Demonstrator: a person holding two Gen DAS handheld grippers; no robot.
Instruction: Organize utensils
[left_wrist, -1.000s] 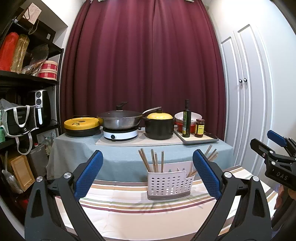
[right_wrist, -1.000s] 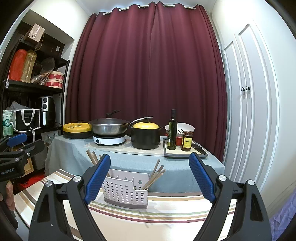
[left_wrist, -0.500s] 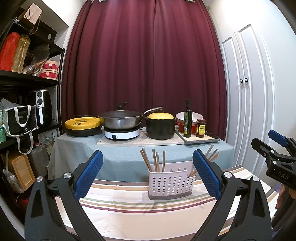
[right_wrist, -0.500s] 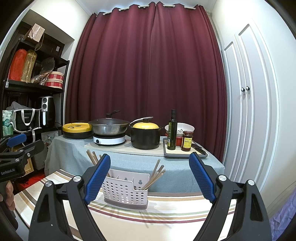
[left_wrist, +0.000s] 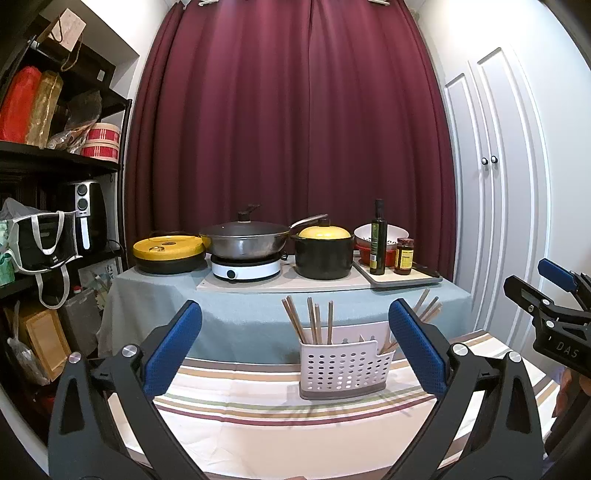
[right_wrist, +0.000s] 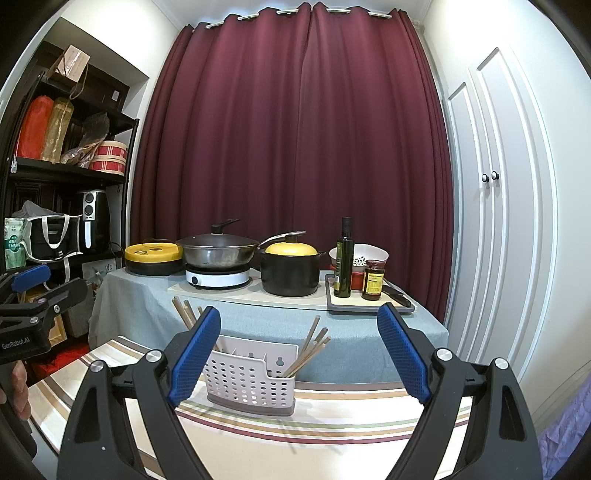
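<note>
Since every chopstick visible already stands in the white caddy on the striped cloth, sorting looks finished; left gripper and right gripper, near the caddy, gape wide and empty

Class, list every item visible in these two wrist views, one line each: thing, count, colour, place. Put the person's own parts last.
utensil caddy: one, white perforated, on the striped tablecloth
chopsticks: several, wooden, standing in the caddy's left and right ends
wok: one, steel with a dark lid, on the white cooker
pot: one, black with a yellow lid, right of the wok
flat pan: one, yellow lid, left of the wok
oil bottle: one, dark green, on the tray
jar: one, red-brown, beside the bottle
curtain: dark red, behind
shelf: black, left wall
left gripper: blue fingers, open, empty
right gripper: blue fingers, open, empty
</note>
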